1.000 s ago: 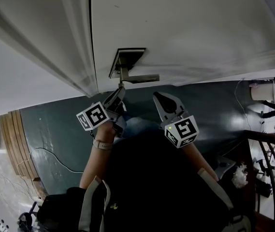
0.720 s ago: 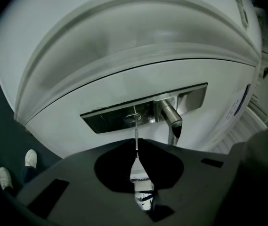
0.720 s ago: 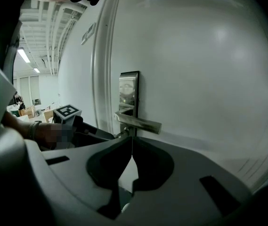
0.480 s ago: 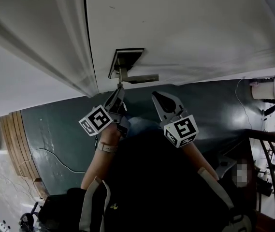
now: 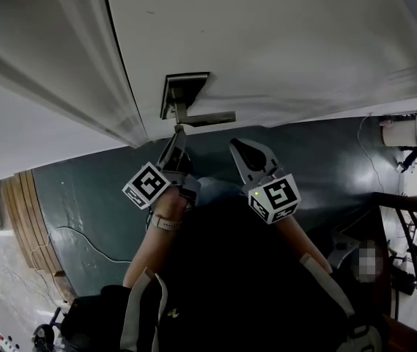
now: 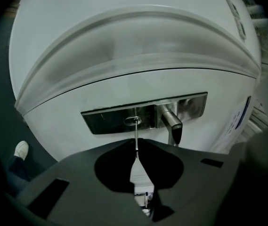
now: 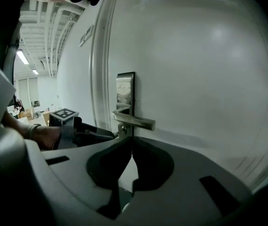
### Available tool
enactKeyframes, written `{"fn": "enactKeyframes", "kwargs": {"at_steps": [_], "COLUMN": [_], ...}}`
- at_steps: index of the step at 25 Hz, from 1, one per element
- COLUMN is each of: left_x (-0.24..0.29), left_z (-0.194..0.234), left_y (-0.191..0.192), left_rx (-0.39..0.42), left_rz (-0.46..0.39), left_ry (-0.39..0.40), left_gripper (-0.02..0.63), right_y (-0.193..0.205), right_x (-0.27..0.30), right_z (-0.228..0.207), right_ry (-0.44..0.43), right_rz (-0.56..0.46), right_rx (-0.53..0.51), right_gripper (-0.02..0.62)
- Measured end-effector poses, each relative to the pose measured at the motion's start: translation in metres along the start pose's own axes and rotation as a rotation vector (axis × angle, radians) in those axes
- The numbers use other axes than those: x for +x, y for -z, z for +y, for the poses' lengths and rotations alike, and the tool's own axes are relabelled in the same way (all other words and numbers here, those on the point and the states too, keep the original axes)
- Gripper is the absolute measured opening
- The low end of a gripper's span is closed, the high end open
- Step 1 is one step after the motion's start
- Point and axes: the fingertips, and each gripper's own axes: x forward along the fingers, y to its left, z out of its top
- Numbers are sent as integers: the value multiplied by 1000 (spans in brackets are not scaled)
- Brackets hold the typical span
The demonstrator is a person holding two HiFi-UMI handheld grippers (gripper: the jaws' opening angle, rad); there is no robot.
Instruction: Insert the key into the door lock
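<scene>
While the left gripper (image 6: 137,142) pinches the key (image 6: 137,166) in its jaws, the tip meets the keyhole (image 6: 133,120), nine o'clock of the lever (image 6: 172,122); next, likely a straight push; right gripper (image 7: 132,142) jaws pressed together, empty.

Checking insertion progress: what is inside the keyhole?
The key held by the left gripper has its tip in the keyhole; the depth inside is hidden by the lock plate.
</scene>
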Motion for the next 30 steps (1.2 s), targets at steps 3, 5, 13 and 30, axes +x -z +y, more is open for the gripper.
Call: {"fn": "enactKeyframes", "kwargs": {"at_steps": [3,5,13,30], "left_x": [5,8,19,10], "left_z": [-1,-1,0,0], "left_y": [-4,-6,-14,-12], "left_rx": [-14,-18,-9,13], "left_rz": [-4,-7,3,55], "left_ry": [3,5,0,26], "left_gripper": [26,26,26,29], "right_y": [1,2,2,-2], "right_x": [-1,-1,0,-2], "right_z": [-2,-3,-7,3], "right_ry": [2,3,3,-27], "right_rz": [1,2,0,-25], "right_rx": [3,6,13,21], "right_gripper": [17,17,17,17]}}
